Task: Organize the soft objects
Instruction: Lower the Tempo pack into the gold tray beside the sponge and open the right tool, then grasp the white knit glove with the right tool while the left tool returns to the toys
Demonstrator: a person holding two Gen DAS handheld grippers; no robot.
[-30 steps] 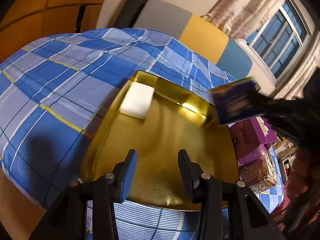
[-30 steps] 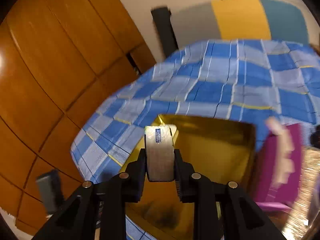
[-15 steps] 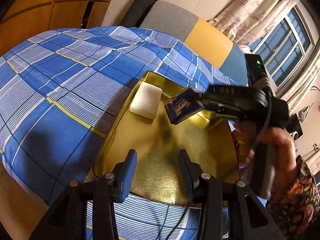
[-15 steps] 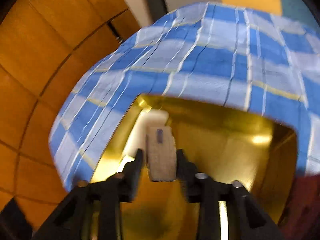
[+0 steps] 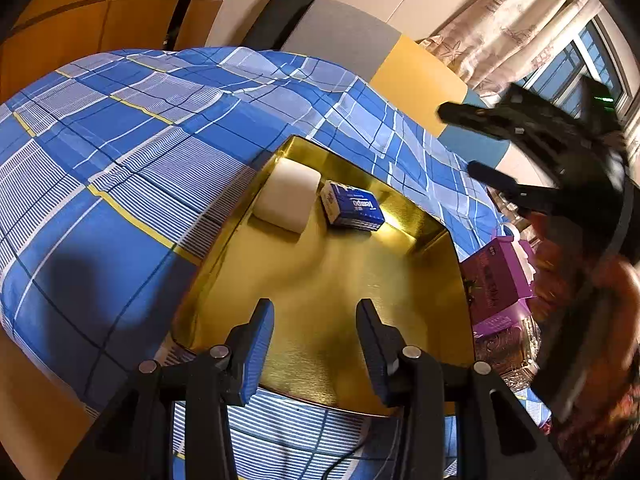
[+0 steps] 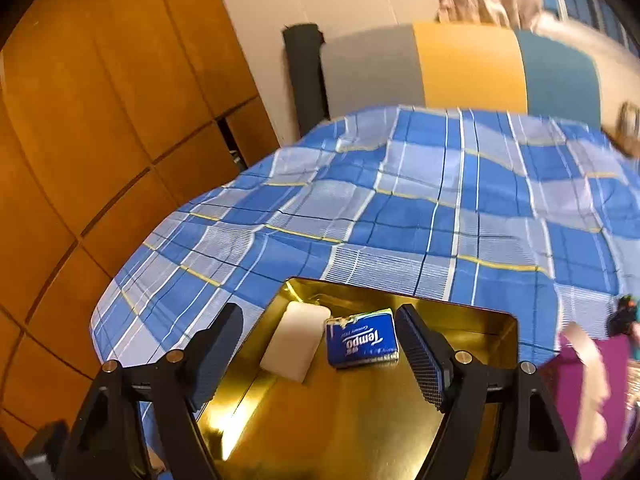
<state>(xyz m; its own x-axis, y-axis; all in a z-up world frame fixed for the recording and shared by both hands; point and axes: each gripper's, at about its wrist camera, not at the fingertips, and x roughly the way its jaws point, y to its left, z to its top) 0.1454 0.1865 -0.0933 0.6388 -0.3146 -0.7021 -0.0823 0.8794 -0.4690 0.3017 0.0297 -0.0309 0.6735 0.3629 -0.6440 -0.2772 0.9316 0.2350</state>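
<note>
A gold tray (image 5: 360,292) lies on the blue plaid bedspread (image 5: 120,152). In its far corner lie a white soft pad (image 5: 287,196) and, right of it, a blue Tempo tissue pack (image 5: 352,206). My left gripper (image 5: 316,344) is open and empty over the tray's near edge. My right gripper (image 6: 316,354) is open and empty, raised above the tray (image 6: 340,420), with the tissue pack (image 6: 362,344) and white pad (image 6: 296,340) below between its fingers. The right gripper also shows in the left wrist view (image 5: 472,140), up at the right.
Purple tissue boxes (image 5: 496,284) and a glittery box (image 5: 508,344) sit right of the tray. A grey, yellow and teal headboard (image 6: 460,68) stands behind the bed. Wooden wall panels (image 6: 100,120) are at the left. A window with curtains (image 5: 560,60) is at the right.
My right gripper has opened and let go of the tissue pack, which now lies in the tray beside the white pad. The right gripper has lifted up and back. The left gripper has hardly moved.
</note>
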